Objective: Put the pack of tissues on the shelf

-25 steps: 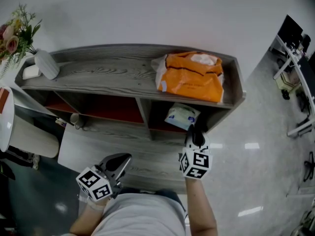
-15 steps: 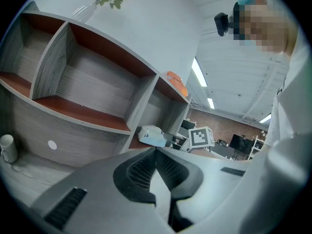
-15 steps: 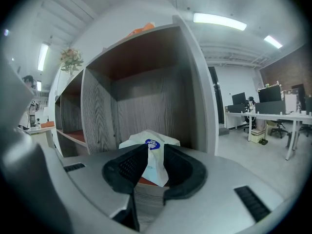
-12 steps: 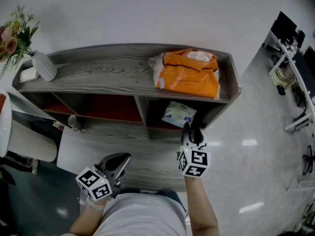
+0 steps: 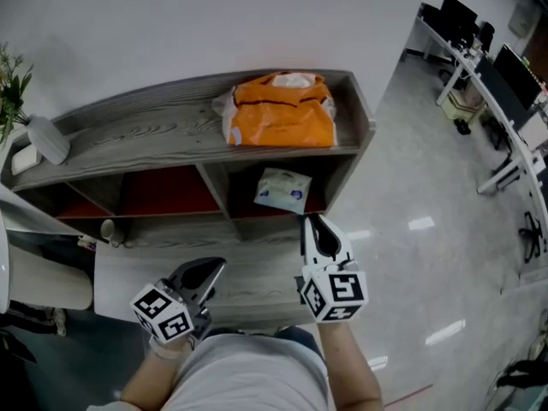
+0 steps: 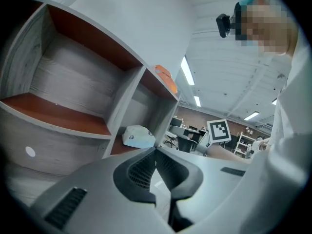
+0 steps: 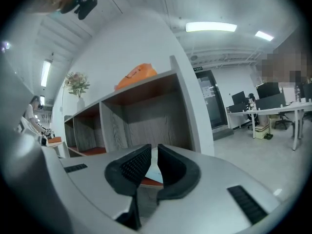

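Right tool [image 5: 312, 223] withdrawn; tissue pack [image 5: 282, 188] in shelf [image 5: 154, 131], far end hidden.

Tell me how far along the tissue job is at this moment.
Done: the pack of tissues lies in the lower right compartment of the shelf. In hand: nothing; the right gripper sits apart from it, jaws slightly apart and empty; the left gripper is shut on nothing. Left: apparently nothing.

Person [image 5: 257, 384] is wearing a pale grey short-sleeved shirt [image 5: 227, 366].
Left gripper [image 5: 212, 268] and right gripper [image 5: 312, 224] are showing grey shells, black ribbed fingers [image 7: 134, 167] and white cubes [image 5: 334, 291] bearing black square markers.
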Demonstrator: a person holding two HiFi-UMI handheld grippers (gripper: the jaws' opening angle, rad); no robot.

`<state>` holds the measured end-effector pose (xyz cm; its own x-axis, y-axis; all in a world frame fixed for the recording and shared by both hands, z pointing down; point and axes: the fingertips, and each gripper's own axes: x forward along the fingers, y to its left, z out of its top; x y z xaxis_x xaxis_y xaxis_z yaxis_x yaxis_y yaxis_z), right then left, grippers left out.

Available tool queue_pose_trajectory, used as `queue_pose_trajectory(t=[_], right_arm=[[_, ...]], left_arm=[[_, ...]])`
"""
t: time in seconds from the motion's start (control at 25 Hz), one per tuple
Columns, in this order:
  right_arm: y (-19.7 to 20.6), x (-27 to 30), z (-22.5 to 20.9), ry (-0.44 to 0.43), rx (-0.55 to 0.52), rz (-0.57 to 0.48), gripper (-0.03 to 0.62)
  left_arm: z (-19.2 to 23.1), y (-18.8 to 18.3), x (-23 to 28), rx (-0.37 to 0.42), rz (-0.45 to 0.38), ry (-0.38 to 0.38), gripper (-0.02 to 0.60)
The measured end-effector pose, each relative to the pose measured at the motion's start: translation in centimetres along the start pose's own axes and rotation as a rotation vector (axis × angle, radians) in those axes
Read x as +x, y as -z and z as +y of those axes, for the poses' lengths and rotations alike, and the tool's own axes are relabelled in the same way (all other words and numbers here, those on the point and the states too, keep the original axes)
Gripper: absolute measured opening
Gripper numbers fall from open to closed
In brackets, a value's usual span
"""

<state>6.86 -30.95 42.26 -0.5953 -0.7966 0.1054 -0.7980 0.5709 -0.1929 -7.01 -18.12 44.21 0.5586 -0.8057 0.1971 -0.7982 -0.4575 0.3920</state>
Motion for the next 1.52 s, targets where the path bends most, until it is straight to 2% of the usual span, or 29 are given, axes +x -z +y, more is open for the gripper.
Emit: queue_pose_trajectory(t=[0.44, 0.68, 0.92, 1.52], right_arm=[[1.0, -7.8, 0.3, 0.069, 0.038, -0.012, 0.038], [2.1, -10.6, 0.2, 0.120, 0.068, -0.007, 0.038], [2.9, -11.9, 0.5, 0.153, 0.089, -0.008, 0.038], [4.6, -11.5, 1.5, 0.144, 0.088, 0.028, 0.038]], left_arm=[[-3.3, 0.8, 3.9, 0.037, 0.058, 0.188, 0.015], [-4.5, 1.4, 5.0, 0.036, 0.086, 0.249, 0.015], [-5.1, 2.0, 5.7, 0.032, 0.111, 0.283, 0.015], [-5.4, 2.7, 6.1, 0.033, 0.135, 0.308, 0.015]])
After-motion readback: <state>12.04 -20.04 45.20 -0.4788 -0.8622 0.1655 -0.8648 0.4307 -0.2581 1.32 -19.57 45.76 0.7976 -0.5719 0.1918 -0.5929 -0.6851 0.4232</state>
